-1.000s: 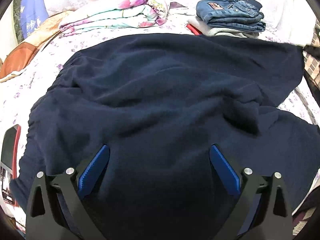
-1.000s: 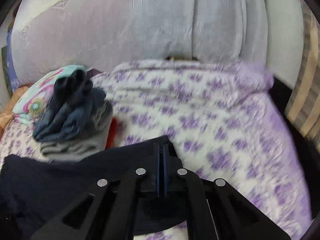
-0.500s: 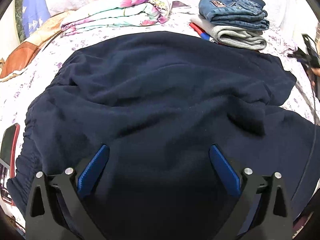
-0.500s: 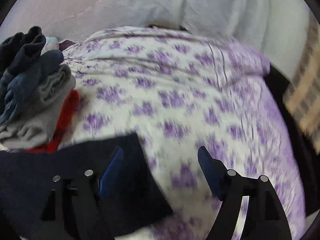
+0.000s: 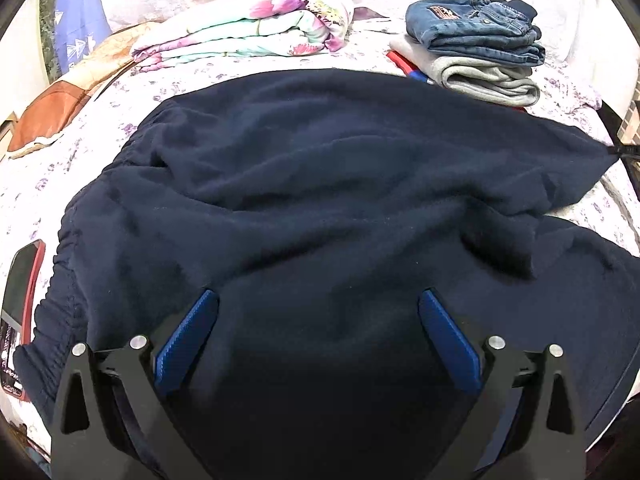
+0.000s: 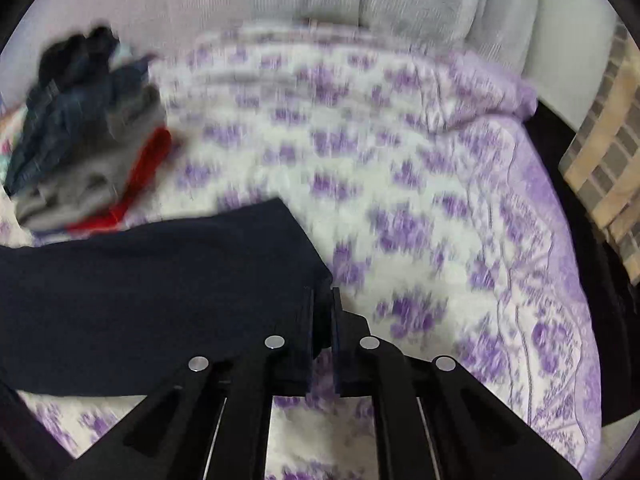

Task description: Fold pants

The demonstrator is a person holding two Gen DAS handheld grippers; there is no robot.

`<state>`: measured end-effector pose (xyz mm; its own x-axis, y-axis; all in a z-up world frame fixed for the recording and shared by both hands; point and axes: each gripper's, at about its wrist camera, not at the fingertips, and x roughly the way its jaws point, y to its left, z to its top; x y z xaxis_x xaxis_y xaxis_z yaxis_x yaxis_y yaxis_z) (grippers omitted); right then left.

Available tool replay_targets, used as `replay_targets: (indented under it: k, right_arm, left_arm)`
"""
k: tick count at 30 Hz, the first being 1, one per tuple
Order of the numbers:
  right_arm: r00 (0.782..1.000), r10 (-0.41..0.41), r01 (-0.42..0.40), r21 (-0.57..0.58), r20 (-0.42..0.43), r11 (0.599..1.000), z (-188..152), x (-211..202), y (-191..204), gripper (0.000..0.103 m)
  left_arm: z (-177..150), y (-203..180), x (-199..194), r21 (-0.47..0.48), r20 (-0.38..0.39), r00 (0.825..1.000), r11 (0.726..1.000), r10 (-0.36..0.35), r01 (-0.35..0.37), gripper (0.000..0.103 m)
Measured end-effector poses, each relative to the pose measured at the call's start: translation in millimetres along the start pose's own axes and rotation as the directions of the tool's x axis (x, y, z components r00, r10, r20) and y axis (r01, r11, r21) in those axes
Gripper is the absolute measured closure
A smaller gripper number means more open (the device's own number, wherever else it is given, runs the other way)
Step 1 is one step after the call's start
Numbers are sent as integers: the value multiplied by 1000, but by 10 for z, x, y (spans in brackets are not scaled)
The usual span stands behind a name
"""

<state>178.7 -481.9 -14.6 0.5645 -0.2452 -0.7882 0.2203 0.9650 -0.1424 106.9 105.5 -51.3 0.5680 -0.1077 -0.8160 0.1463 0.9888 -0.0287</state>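
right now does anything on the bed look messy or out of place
Only the navy pants: they lie rumpled across the floral sheet, with a ridge of bunched fabric toward the right. The right gripper is closing its fingers on one corner of them. The folded jeans and blanket behind look tidy.

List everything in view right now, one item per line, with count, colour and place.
pants: one, navy, spread across the bed
folded clothes: one stack, blue jeans over grey and red, far right of bed
folded blanket: one, floral pastel, far side of bed
bedsheet: one, white with purple flowers, under everything
phone: one, red-edged, left edge of bed
left gripper: black, blue pads, open over the pants
right gripper: black, jaws closing on the pants' corner
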Motion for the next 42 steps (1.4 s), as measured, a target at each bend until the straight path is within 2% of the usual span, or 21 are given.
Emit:
replay_targets:
  k: [3,5,7,9,14,16,18,20,21,22,23,25,27,29,30,32,34,36,37,39,42]
  right_arm:
    - [992,-110,105,-76,-67,992,-231,248,139,53]
    - [994,-109,110,-32,10,993,-347,39,91,46]
    - [992,-66,60,61,106,996,-508,-376,-55,26]
    - [985,-36,19,100,171,995,-756,-751,-171,15]
    - [985,1,-25,142,172,990,-1571,-1250,-337,11]
    - [982,79,-108,168,174,980,-1947,-1381,-333,11]
    - [970,173,-200,160,169,967,-2222,-1412,-219,11]
    - [973,203,-216,111,113,970,-2394,-1304,-47,12]
    - [987,155,-157,58,37,986,-2485,-1141,75,20]
    - [993,117,-117,17,15,993,-2552,-1051,132,23]
    - [992,114,-115,7,45,993,-2571,-1080,143,23]
    - [993,116,-117,39,31,992,-2514,-1157,86,34]
    - [989,114,-122,87,96,989,-2363,-1388,-7,32]
    - [972,132,-149,77,194,986,-2169,-1647,3,18]
    - [960,140,-155,43,244,987,-2021,-1786,76,6]
    - [939,176,-173,-38,296,984,-1772,-1926,292,3]
    - [917,252,-204,-177,310,963,-1406,-1992,757,3]
    - [892,325,-232,-299,315,926,-1112,-2004,1190,3]
    - [878,362,-243,-361,313,900,-972,-1993,1419,3]
    - [859,413,-237,-481,302,844,-704,-1941,1962,4]
    - [849,471,-285,-543,239,790,-267,-1664,2545,4]
  left_arm:
    - [-31,44,-85,-12,-5,1000,1000,-23,23,5]
    - [-139,114,-266,-24,5,999,999,-37,37,5]
    - [-288,224,-505,-31,17,999,999,-38,39,5]
    - [-435,364,-746,-43,36,999,999,-9,11,5]
    - [-815,926,-1040,-193,3,997,978,79,-77,5]
    - [-914,1078,-935,-269,-30,997,960,75,-81,5]
    - [-936,1107,-793,-339,-38,999,940,22,-34,5]
    - [-857,1028,-737,-341,12,998,938,64,-56,5]
    - [-805,989,-707,-340,32,998,939,60,-45,9]
    - [-774,960,-704,-342,63,997,940,43,-19,28]
    - [-741,924,-669,-324,53,999,946,10,8,66]
    - [-737,850,-665,-272,22,1000,962,2,4,73]
    - [-799,833,-794,-235,23,999,972,32,-25,76]
    - [-840,921,-1005,-235,30,999,971,43,-35,77]
    - [-835,955,-1064,-230,27,998,972,54,-46,77]
    - [-765,1061,-1199,-235,-2,992,964,124,-121,76]
    - [-639,1160,-1350,-246,0,989,958,149,-144,55]
    - [-350,1231,-1597,-227,107,978,962,180,-152,16]
    - [-218,1219,-1618,-208,137,972,965,189,-158,8]
    - [131,1198,-1539,-155,181,965,975,189,-161,6]
    - [704,1223,-1036,-124,151,984,990,92,-73,6]
